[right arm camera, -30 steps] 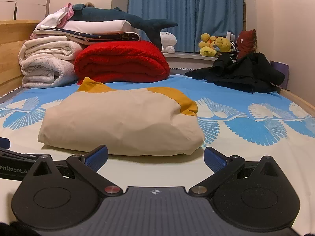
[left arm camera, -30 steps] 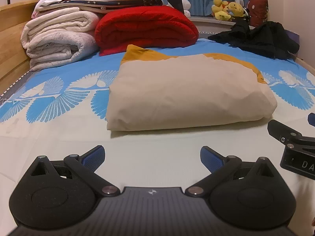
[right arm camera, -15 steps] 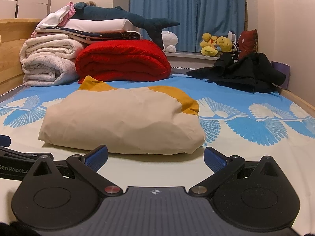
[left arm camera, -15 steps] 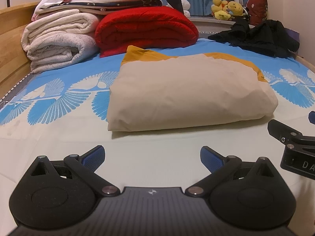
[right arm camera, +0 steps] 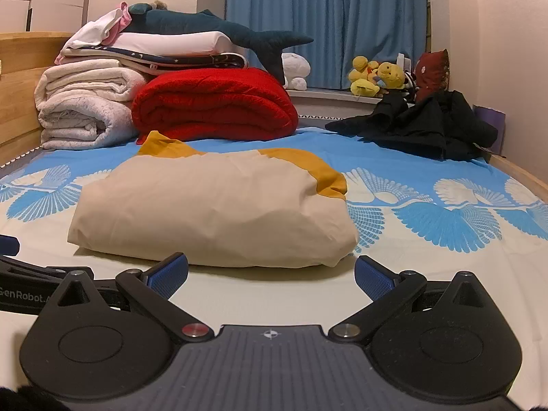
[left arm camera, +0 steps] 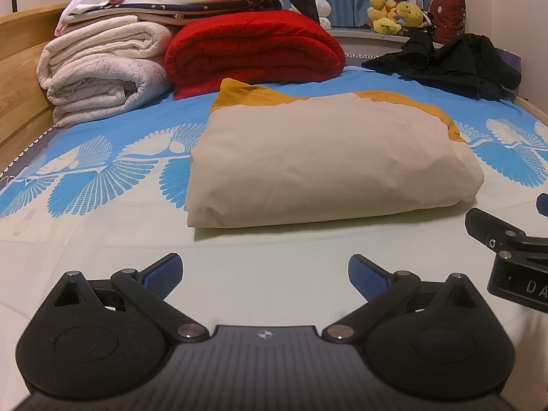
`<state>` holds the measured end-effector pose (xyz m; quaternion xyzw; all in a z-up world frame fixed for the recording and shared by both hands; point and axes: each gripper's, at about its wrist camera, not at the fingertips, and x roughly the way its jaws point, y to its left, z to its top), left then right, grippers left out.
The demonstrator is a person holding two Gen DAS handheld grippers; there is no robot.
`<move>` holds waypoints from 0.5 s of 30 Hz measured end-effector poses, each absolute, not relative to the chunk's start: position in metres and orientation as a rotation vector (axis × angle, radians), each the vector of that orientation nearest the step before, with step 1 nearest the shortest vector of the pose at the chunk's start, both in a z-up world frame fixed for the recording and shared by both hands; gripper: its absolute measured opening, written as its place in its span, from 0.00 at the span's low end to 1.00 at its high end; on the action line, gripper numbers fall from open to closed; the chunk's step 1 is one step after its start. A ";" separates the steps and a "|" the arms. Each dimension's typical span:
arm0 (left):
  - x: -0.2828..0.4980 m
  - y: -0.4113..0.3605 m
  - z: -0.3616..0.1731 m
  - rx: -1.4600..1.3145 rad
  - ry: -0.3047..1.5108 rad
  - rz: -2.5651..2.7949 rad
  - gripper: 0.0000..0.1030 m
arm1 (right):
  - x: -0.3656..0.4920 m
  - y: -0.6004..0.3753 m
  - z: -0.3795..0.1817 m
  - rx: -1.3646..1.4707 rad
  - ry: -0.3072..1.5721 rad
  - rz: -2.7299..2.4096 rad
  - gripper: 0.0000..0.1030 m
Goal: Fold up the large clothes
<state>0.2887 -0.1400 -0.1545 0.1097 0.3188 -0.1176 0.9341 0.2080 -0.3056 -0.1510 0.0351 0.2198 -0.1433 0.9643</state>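
The bed (left arm camera: 102, 246) carries the folded cream garment (left arm camera: 325, 164), which lies at its middle, in front of the red blanket (left arm camera: 253, 51) and well apart from the black clothes heap (left arm camera: 455, 65) to the blanket's right. The garment looks soft, light and limp, several layers thick with a mustard trim; it would likely sag, so a hold at the near corners or folded edge seems best. Both the left gripper (left arm camera: 265, 274) and the right gripper (right arm camera: 270, 275) hover spread and empty just short of the garment. Only the right view shows the plush shark (right arm camera: 219, 29) whole, on the pile left of the blanket.
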 end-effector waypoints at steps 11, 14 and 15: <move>0.289 -0.140 -0.155 0.226 0.653 -0.240 1.00 | 0.208 -0.305 -0.151 0.073 0.446 -0.290 0.99; 0.289 -0.140 -0.155 0.227 0.653 -0.241 1.00 | 0.208 -0.304 -0.151 0.073 0.446 -0.291 0.99; 0.288 -0.141 -0.155 0.226 0.653 -0.241 1.00 | 0.208 -0.304 -0.151 0.073 0.446 -0.291 0.99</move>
